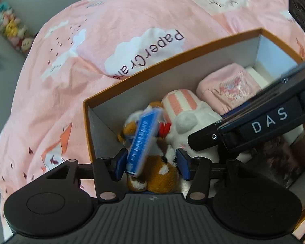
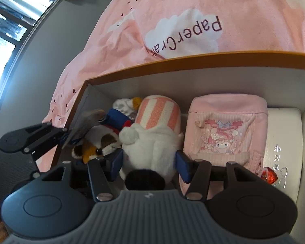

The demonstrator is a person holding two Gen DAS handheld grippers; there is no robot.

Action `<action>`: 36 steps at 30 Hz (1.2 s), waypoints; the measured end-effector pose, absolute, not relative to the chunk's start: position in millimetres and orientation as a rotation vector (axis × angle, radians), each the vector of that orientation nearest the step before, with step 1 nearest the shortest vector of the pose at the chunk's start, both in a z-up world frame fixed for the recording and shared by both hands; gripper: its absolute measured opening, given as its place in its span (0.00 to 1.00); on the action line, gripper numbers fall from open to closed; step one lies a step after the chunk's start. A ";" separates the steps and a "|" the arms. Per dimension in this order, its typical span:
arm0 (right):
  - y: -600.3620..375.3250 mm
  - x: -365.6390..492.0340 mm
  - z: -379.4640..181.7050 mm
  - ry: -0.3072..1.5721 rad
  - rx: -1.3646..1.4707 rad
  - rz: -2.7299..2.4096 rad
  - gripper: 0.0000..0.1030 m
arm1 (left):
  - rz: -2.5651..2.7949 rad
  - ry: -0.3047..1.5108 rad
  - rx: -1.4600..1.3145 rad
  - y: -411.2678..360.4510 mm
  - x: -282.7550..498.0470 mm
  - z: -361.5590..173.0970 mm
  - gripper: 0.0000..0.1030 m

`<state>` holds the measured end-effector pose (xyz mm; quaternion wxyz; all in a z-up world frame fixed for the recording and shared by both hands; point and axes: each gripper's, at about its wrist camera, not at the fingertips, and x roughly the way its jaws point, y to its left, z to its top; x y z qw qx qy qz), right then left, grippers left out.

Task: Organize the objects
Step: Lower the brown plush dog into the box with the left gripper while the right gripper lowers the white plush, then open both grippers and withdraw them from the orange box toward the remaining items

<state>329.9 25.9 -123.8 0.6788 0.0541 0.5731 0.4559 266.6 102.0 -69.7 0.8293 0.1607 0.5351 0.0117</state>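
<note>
An orange-rimmed cardboard box [image 1: 172,50] lies on a pink bedspread and shows in the right wrist view [image 2: 193,61] too. It holds a brown-and-white plush [image 1: 162,170], a white plush with pink stripes [image 1: 183,103], a pink pouch [image 1: 231,85] and a white case [image 2: 282,134]. My left gripper [image 1: 151,162] is open over the box's left end; a blurred blue flat packet [image 1: 144,140] leans against its left pad, apart from the right one. My right gripper [image 2: 149,163] is open around the white plush [image 2: 152,148], pads close on both sides.
The pink bedspread [image 1: 91,50] with cloud prints surrounds the box. A row of small plush toys [image 1: 10,28] sits far left. A window [image 2: 8,26] is at the far left of the right wrist view. A red wrapped item [image 2: 269,175] lies by the white case.
</note>
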 end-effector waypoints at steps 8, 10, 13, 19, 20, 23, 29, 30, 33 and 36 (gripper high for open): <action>20.5 319.5 -99.7 1.170 0.010 1.041 0.57 | -0.043 1.089 0.266 116.7 257.1 -51.2 0.60; 15.6 316.6 -91.4 1.141 -0.015 1.051 0.57 | -0.078 1.093 0.271 116.6 251.6 -45.9 0.59; 10.9 307.8 -80.7 1.080 -0.091 1.074 0.55 | -0.123 1.122 0.327 109.8 241.4 -47.1 0.47; 19.4 286.1 -80.3 0.979 -0.244 1.121 0.44 | -0.080 1.168 0.437 99.7 236.7 -68.6 0.30; 21.8 284.0 -82.5 0.966 -0.265 1.118 0.42 | -0.074 1.162 0.438 99.6 237.4 -70.0 0.30; 25.9 285.4 -93.9 0.987 -0.310 1.083 0.31 | -0.049 1.143 0.414 103.0 241.2 -71.3 0.29; 21.2 288.5 -102.8 1.041 -0.311 1.065 0.25 | -0.008 1.135 0.359 110.1 249.0 -71.1 0.23; 22.4 287.7 -103.3 1.040 -0.318 1.063 0.25 | 0.000 1.135 0.348 110.8 251.0 -71.7 0.23; 29.5 284.2 -103.0 1.027 -0.346 1.061 0.25 | 0.022 1.133 0.335 110.3 256.1 -74.2 0.23; 35.1 283.6 -102.9 1.026 -0.352 1.059 0.25 | 0.024 1.134 0.306 112.4 258.9 -75.3 0.23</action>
